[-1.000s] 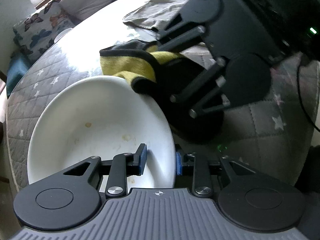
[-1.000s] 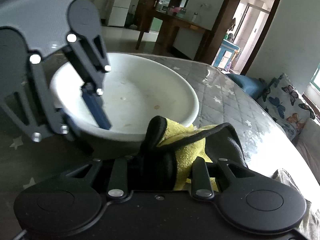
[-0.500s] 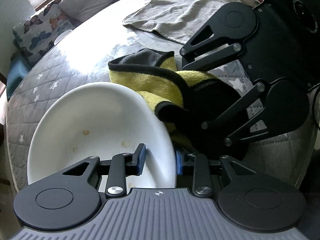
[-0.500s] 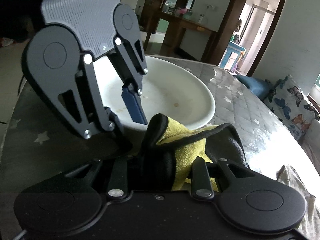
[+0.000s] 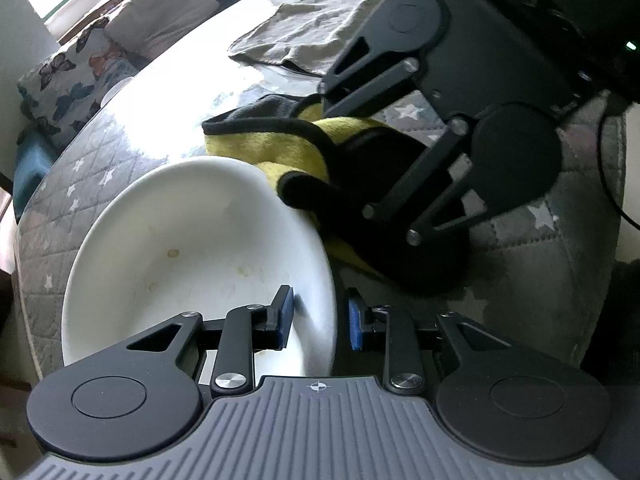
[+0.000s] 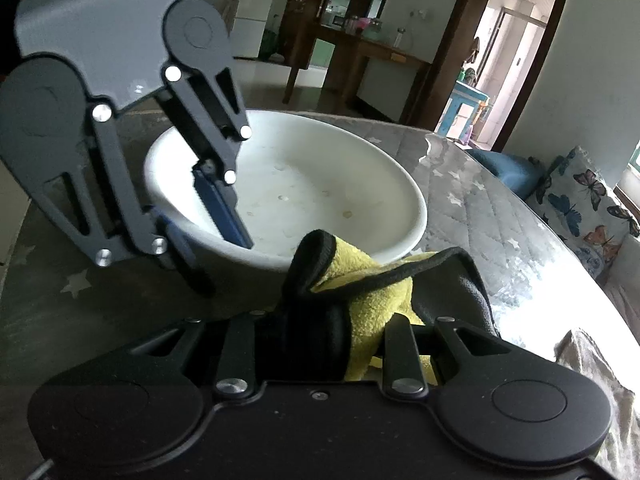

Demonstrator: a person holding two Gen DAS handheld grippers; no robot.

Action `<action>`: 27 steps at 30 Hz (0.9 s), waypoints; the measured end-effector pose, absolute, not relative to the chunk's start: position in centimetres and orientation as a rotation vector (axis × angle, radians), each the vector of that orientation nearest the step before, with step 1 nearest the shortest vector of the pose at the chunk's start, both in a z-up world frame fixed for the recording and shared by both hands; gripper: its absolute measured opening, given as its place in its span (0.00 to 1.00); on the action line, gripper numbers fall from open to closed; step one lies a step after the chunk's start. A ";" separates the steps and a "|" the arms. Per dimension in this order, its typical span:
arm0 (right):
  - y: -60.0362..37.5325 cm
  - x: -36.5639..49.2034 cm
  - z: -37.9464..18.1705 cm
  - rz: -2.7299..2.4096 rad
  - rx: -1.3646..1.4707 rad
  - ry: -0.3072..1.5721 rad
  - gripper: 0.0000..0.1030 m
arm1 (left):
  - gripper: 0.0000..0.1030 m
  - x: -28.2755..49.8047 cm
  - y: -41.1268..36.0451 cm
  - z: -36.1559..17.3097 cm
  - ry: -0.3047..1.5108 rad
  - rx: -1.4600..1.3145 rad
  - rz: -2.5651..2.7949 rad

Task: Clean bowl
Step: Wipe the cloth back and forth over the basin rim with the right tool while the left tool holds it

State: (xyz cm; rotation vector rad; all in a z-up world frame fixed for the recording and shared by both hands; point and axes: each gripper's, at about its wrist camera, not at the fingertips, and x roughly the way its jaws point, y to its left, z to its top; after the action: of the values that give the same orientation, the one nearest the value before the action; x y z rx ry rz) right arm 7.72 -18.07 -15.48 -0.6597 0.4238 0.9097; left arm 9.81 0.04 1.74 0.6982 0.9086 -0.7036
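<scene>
Left gripper [image 5: 320,318] clamps the near rim of the stained white ceramic bowl [image 5: 192,248] on the quilted grey table [image 5: 532,264]; right gripper [image 6: 320,336], angled low beside it, pinches the yellow-and-black microfibre cloth [image 6: 372,300].

Low in the frame, our left gripper [image 5: 320,316] pinches the white bowl [image 5: 192,248] by its near rim, one pad inside, one outside. At centre right, our right gripper [image 5: 360,152] clamps a yellow-and-black cloth [image 5: 280,148] touching the bowl's far rim.
</scene>
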 end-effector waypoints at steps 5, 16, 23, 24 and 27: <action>-17.9 8.4 -15.6 0.902 -0.662 0.421 0.27 | 0.28 9.3 0.3 1.7 0.903 0.723 -0.726; -17.6 9.8 -15.8 0.878 -0.664 0.409 0.27 | 0.28 8.8 1.1 1.6 0.914 0.747 -0.753; -17.6 9.8 -15.8 0.872 -0.666 0.407 0.27 | 0.29 10.0 0.0 1.4 0.946 0.704 -0.694; -17.6 9.7 -15.8 0.875 -0.669 0.406 0.27 | 0.29 10.3 -0.2 1.5 0.947 0.701 -0.685; -17.8 9.0 -15.8 0.884 -0.682 0.403 0.27 | 0.30 11.0 -0.6 1.6 0.958 0.683 -0.673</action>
State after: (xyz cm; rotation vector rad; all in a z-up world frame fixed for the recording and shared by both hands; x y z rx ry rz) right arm 8.96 -17.76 -15.84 -0.6819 0.4025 0.8842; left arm 11.02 -0.60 1.56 0.6826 0.9580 -0.6734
